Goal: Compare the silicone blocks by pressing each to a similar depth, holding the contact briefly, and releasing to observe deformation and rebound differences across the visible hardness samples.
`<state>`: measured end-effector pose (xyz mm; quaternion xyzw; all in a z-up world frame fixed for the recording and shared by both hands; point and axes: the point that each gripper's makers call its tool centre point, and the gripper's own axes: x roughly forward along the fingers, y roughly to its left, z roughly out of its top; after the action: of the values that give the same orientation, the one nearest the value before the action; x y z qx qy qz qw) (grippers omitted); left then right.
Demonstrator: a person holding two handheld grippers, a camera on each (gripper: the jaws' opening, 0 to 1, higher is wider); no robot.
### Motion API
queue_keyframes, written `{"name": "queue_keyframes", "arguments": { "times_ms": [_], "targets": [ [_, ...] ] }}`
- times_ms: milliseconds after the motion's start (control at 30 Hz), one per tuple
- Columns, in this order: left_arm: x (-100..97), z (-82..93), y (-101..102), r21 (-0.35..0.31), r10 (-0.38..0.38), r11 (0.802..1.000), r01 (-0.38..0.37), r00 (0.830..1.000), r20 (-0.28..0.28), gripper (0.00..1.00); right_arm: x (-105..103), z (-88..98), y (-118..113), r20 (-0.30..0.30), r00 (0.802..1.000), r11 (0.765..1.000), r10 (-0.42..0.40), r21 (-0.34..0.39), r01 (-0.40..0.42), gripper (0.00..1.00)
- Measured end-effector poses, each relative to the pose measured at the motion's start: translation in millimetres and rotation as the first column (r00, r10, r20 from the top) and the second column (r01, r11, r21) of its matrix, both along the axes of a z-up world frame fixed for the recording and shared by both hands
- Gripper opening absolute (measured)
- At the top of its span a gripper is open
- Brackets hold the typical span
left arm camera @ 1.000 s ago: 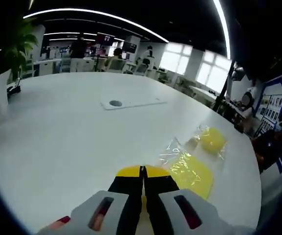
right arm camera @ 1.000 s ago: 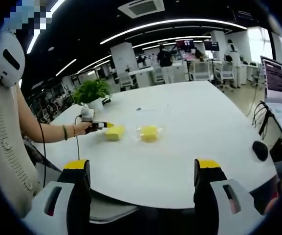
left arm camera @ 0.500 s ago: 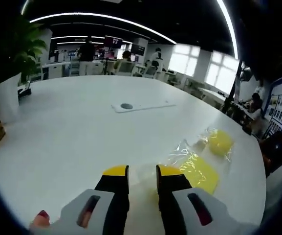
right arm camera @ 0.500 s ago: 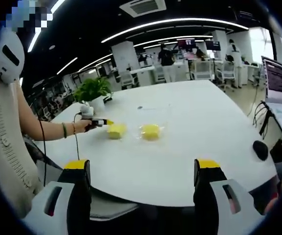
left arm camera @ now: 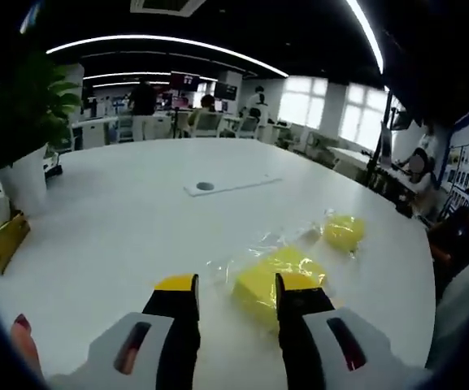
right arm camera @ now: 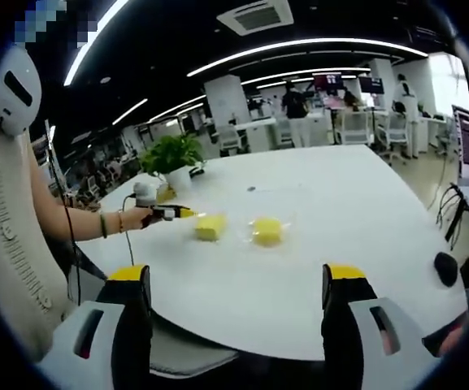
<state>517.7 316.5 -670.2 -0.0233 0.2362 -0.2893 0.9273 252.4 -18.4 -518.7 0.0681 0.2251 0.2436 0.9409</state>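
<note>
Yellow block (left arm camera: 271, 280) in its clear wrap now sits free just ahead of the left gripper (left arm camera: 238, 288), whose fingers have spread after pressing; rebound can be judged. Right gripper (right arm camera: 238, 280) hangs spread, well back from the counter (right arm camera: 340, 244).

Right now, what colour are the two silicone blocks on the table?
Both silicone blocks are yellow, in clear wrapping; best seen in the left gripper view.

Open office — curved ceiling light strips (left arm camera: 177, 41), bright windows (left arm camera: 332, 101), desks behind.
</note>
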Motion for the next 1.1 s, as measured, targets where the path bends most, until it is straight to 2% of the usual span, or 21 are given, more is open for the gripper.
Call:
{"name": "queue_keyframes", "arguments": {
  "times_ms": [133, 433, 533, 633, 900, 967, 1033, 1100],
  "targets": [
    [-16.5, 19.3, 3, -0.016, 0.019, 1.0, -0.019, 1.0, 0.024, 0.44, 4, 6.2, 8, 0.027, 0.999, 0.999, 0.04, 0.01, -0.04, 0.81],
    [-55.5, 59.6, -2, -0.045, 0.022, 0.999, -0.018, 0.996, 0.087, 0.47, 16, 15.8, 20, 0.083, 0.99, 0.992, 0.114, 0.043, -0.117, 0.81],
    [-68.8, 70.9, -4, -0.035, 0.029, 0.999, -0.025, 0.994, 0.106, 0.49, 20, 18.6, 23, 0.098, 0.986, 0.989, 0.135, 0.051, -0.14, 0.81],
    [-84.5, 83.1, -7, -0.059, 0.037, 0.998, -0.031, 0.993, 0.111, 0.51, 24, 22.0, 25, 0.119, 0.981, 0.984, 0.156, 0.062, -0.164, 0.81],
    [-124.9, 106.9, -18, -0.066, 0.035, 0.997, -0.026, 0.991, 0.13, 0.58, 34, 28.7, 29, 0.165, 0.968, 0.972, 0.187, 0.114, -0.207, 0.8],
    [-133.2, 114.9, -22, -0.088, 0.033, 0.996, -0.021, 0.99, 0.136, 0.59, 35, 34.6, 32, 0.185, 0.963, 0.961, 0.194, 0.159, -0.224, 0.79],
    [-144.2, 124.2, -29, -0.1, 0.023, 0.995, -0.008, 0.989, 0.145, 0.61, 37, 34.5, 30, 0.19, 0.962, 0.96, 0.195, 0.166, -0.227, 0.79],
    [-158.1, 134.8, -43, -0.136, -0.029, 0.989, 0.051, 0.987, 0.157, 0.63, 40, 31.7, 28, 0.192, 0.96, 0.955, 0.204, 0.176, -0.238, 0.78]
  ]
}}
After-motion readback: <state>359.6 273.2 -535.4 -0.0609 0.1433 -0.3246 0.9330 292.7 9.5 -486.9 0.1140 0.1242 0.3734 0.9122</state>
